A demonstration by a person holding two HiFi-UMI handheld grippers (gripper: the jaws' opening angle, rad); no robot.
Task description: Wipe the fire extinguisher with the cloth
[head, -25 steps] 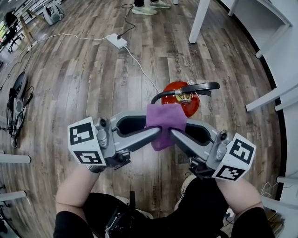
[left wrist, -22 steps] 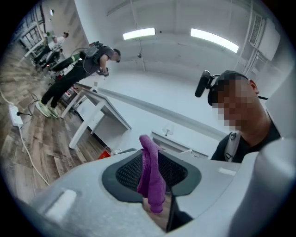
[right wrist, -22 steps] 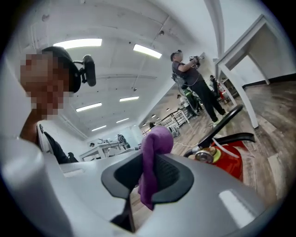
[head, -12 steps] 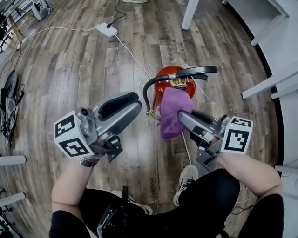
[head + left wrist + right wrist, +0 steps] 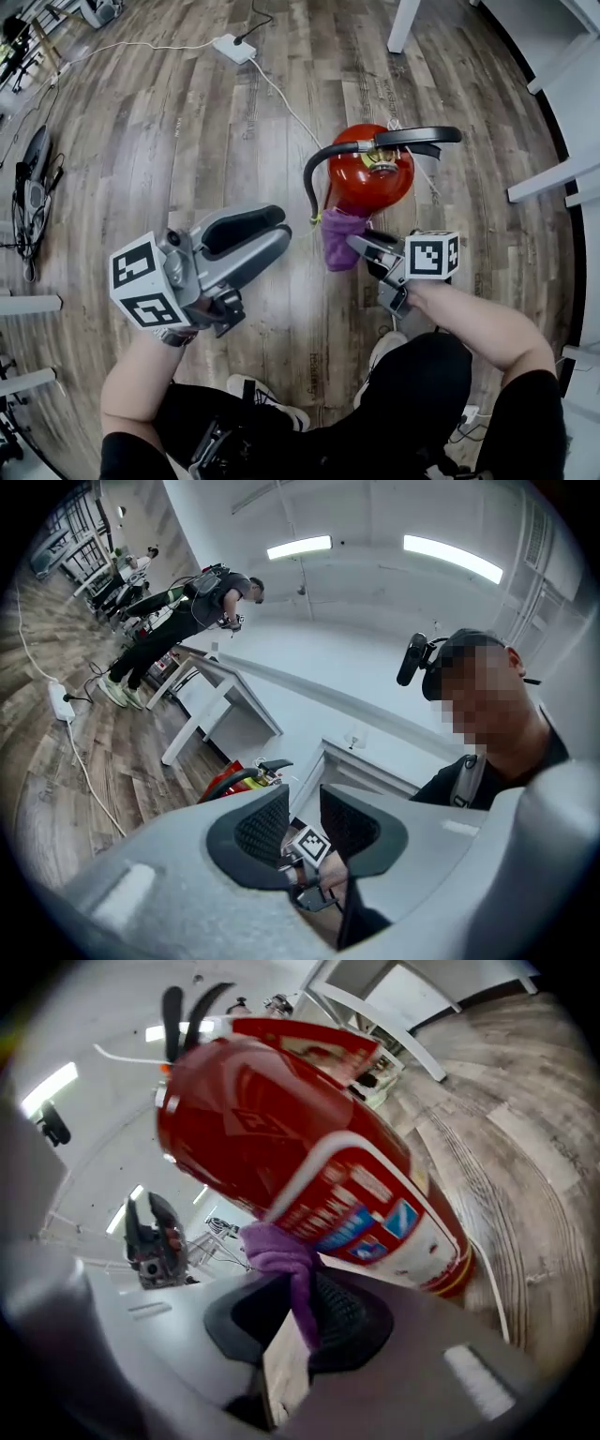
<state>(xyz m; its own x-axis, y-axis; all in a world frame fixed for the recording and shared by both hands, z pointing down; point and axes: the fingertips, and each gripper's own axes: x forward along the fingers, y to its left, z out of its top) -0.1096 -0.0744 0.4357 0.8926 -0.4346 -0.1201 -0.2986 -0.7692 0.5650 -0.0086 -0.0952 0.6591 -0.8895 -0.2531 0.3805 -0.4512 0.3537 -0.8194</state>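
Plastic, grey and smoothly moulded, makes up the left claw (image 5: 277,230), which hangs above the floor (image 5: 187,122). Its ribbed black pads (image 5: 262,826) stand slightly apart with nothing between them. The right claw (image 5: 362,242) is clamped on a soft purple cloth (image 5: 339,239). A bunched fold is pinched between its cross-hatched pads (image 5: 342,1321) and lies against the side of the fire extinguisher (image 5: 367,178). That glossy red cylinder stands on the wood-plank floor just beyond the right claw. A curved black hose (image 5: 314,183) and a black lever handle (image 5: 417,137) sit on top. The head view shows only its domed top, and its printed label (image 5: 364,1208) is too blurred to read. Farther off, a white power strip (image 5: 234,49) lies on the planks.
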